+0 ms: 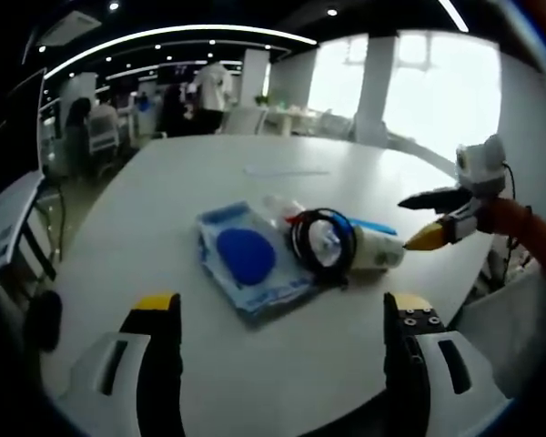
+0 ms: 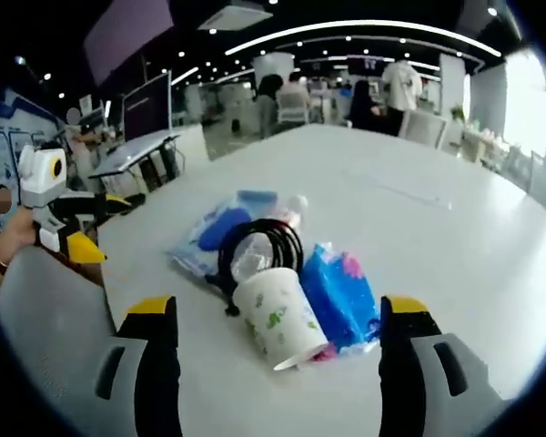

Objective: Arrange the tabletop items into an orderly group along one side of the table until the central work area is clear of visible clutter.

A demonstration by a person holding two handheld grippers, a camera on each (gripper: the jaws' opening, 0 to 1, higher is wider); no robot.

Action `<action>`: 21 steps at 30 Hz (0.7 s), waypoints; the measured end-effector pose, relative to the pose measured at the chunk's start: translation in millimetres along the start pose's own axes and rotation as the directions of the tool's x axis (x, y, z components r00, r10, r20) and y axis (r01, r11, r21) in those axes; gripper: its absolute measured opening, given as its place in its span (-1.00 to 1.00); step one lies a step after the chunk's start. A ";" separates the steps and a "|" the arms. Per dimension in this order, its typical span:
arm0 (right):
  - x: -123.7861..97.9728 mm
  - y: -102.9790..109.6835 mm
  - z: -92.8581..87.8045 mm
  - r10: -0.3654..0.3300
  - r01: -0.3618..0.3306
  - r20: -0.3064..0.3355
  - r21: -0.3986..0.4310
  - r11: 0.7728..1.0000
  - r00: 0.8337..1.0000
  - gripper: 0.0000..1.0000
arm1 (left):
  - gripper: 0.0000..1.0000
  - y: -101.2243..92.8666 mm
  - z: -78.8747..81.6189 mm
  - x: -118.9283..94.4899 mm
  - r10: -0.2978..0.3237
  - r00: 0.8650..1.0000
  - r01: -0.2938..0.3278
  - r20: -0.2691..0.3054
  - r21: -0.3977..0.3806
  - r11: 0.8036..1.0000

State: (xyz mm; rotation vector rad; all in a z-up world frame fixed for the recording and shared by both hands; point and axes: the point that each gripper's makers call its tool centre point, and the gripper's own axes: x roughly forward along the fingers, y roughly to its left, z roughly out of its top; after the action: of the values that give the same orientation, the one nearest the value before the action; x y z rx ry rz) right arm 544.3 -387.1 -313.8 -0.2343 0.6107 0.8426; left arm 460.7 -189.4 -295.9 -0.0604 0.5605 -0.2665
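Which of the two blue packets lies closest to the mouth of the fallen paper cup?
The bright blue packet with pink marks, lying right beside the white paper cup. The clear packet with the blue oval lies beyond the black cable coil.

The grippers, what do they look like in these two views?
Each gripper has two black jaws with yellow tips rising from pale grey bodies: the left gripper and the right gripper. Seen from the left gripper view, the right gripper sits ahead of an orange sleeve.
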 end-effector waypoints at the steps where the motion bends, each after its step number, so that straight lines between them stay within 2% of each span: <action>1: 2.0 0.7 -3.5 0.005 -0.005 -0.011 -0.006 1.000 1.000 0.80 | 0.79 -0.2 0.2 -0.2 0.000 1.000 0.000 0.001 0.001 1.000; 13: 16.2 -0.4 -38.1 0.016 -0.022 -0.111 -0.046 0.999 0.994 0.59 | 0.78 -2.1 0.1 -2.2 -0.004 1.000 0.004 0.003 0.002 1.000; 21: 21.8 -5.1 -40.2 0.002 -0.012 -0.113 -0.086 0.996 0.994 0.49 | 0.77 -2.2 -1.2 -3.1 -0.001 1.000 0.001 -0.005 0.008 1.000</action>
State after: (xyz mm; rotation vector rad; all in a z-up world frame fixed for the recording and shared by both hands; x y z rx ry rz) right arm 542.7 -393.9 -359.3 -0.3607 0.6820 0.8679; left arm 457.1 -190.7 -295.0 -0.0525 0.5642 -0.2695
